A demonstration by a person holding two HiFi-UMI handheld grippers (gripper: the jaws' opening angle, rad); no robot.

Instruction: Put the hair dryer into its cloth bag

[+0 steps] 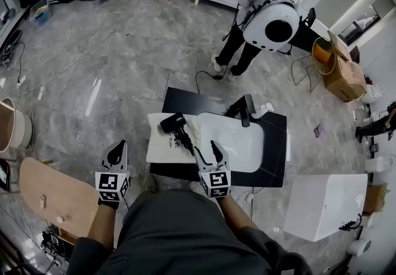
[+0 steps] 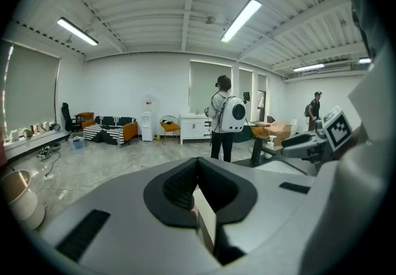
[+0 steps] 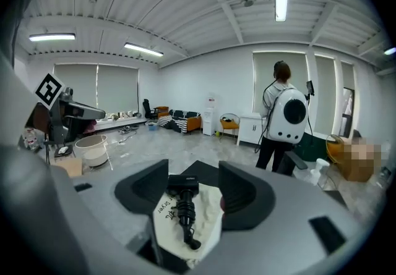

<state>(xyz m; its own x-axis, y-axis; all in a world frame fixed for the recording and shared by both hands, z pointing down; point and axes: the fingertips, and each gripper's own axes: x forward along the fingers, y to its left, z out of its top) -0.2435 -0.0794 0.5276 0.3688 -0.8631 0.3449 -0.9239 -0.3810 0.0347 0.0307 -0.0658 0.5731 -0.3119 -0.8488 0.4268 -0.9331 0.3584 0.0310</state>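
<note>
A black hair dryer [image 1: 174, 123] lies on its white cloth bag [image 1: 162, 146], which is spread flat on the left part of a black counter [image 1: 278, 144]. Its coiled cord [image 1: 187, 143] trails toward me. My right gripper [image 1: 210, 149] hovers just short of the bag's near edge, jaws open and empty. In the right gripper view the hair dryer [image 3: 181, 192] and the bag [image 3: 207, 221] show ahead between the spread jaws of the right gripper [image 3: 193, 192]. My left gripper [image 1: 116, 151] hangs off the counter's left over the floor, shut and empty; the left gripper [image 2: 198, 196] shows its jaws pressed together.
A white basin [image 1: 238, 141] with a black faucet [image 1: 246, 109] is set into the counter right of the bag. A person with a white backpack [image 1: 271, 20] stands beyond it. A white box [image 1: 325, 206] sits at the right, a wooden board [image 1: 52, 196] and a bucket [image 1: 12, 126] at the left.
</note>
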